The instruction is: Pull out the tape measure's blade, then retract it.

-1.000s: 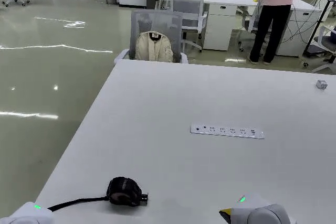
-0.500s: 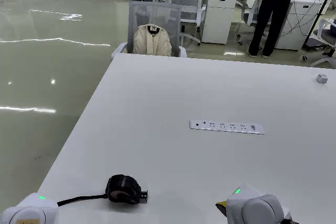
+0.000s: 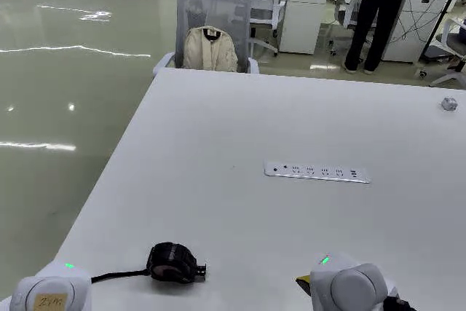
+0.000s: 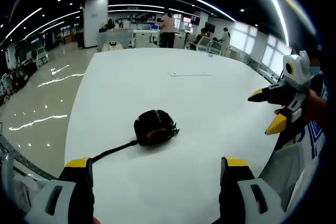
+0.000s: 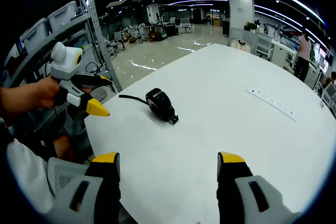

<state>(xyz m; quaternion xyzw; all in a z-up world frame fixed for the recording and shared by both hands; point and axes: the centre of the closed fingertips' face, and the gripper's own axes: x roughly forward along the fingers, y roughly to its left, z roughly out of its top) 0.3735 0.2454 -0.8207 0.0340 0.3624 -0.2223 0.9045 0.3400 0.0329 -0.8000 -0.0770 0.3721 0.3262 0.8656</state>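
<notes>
Black and rounded, the hard-cased tape measure (image 4: 155, 128) is lying on the smooth white matte tabletop (image 4: 184, 87), ahead of and between the left gripper (image 4: 157, 163)'s yellow-tipped grey jaws, which are gaping wide and holding nothing. The right gripper (image 5: 168, 157) is standing equally wide and empty, the case lying ahead, nearer its left jaw. A thin black cord strap (image 4: 113, 150) is trailing toward the left gripper's left jaw. An off-centre pinch is probably risking the curved case skidding or twisting; the small blade tab may be slipping free of blunt tips.

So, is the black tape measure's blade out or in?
In: on the black tape measure only the end hook shows at its mouth.
</notes>
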